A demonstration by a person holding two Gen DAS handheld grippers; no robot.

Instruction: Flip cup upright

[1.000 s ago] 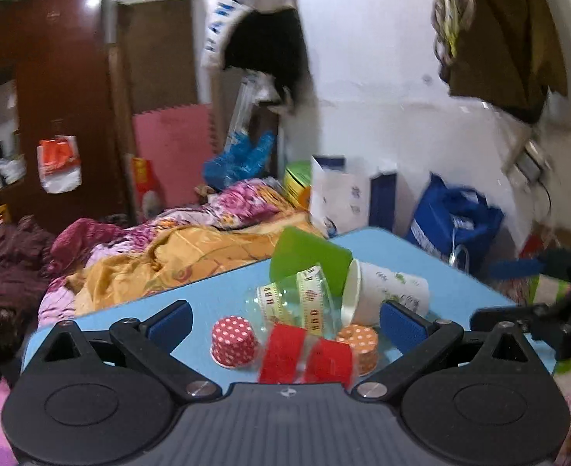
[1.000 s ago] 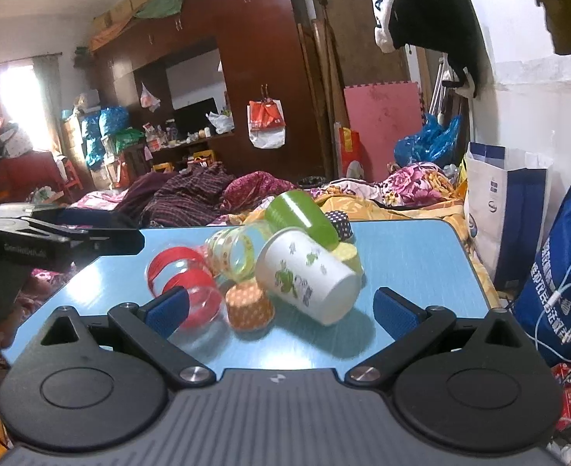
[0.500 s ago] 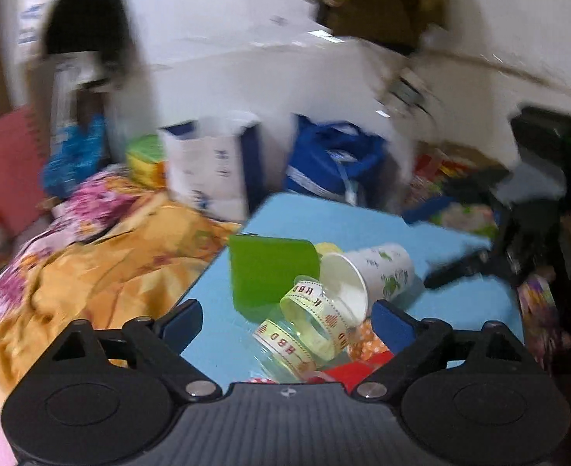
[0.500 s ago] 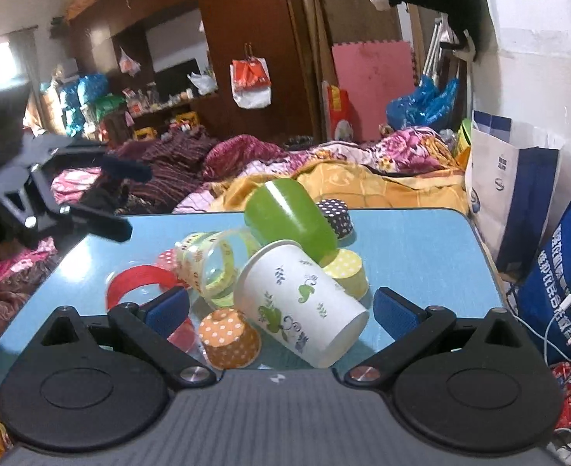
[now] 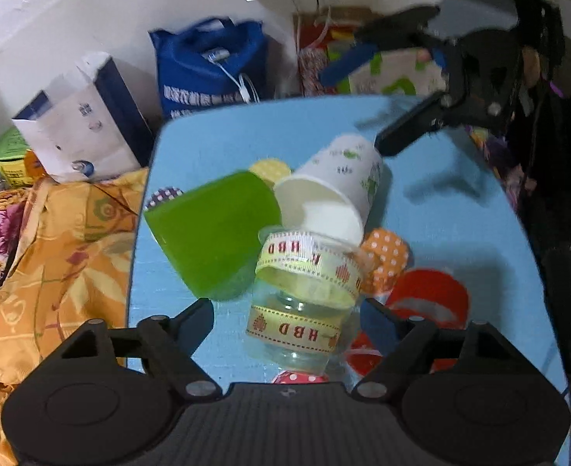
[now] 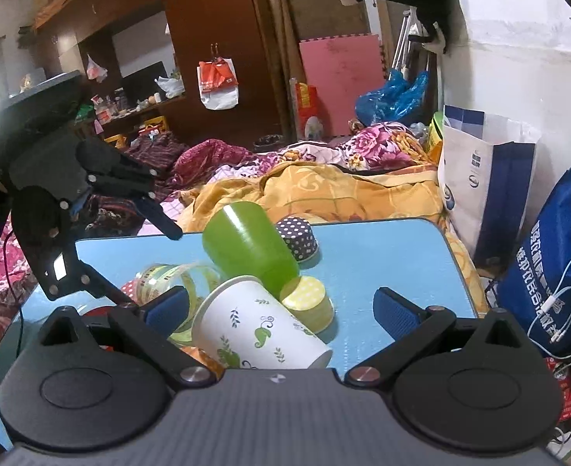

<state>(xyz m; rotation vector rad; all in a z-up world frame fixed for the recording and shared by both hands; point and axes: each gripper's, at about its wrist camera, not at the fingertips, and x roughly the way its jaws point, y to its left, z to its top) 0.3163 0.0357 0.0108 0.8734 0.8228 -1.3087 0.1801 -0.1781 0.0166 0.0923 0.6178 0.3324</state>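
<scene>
A heap of cups lies on the blue table (image 5: 441, 202). A white paper cup with green leaves (image 5: 340, 182) (image 6: 258, 330) lies on its side. A green plastic cup (image 5: 211, 229) (image 6: 250, 244) lies tipped beside it. A clear cup with yellow HBD ribbon (image 5: 305, 291) (image 6: 169, 275) lies between the fingers of my left gripper (image 5: 287, 320), which is open. My right gripper (image 6: 281, 308) is open, with the white cup between its fingers. Each gripper shows in the other's view, the right one (image 5: 441, 81) and the left one (image 6: 91, 202).
Small dotted cupcake cups lie around the heap: orange (image 5: 384, 252), yellow (image 6: 309, 299), dark (image 6: 297, 233). A clear cup with red ribbon (image 5: 425, 303) lies by the table's edge. A bed with orange bedding (image 6: 324, 190), a white paper bag (image 6: 479, 178) and a blue bag (image 6: 557, 272) surround the table.
My left gripper has swung round and down over the heap, so the ribbon cup now sits between its fingers. My right gripper has moved closer to the white cup.
</scene>
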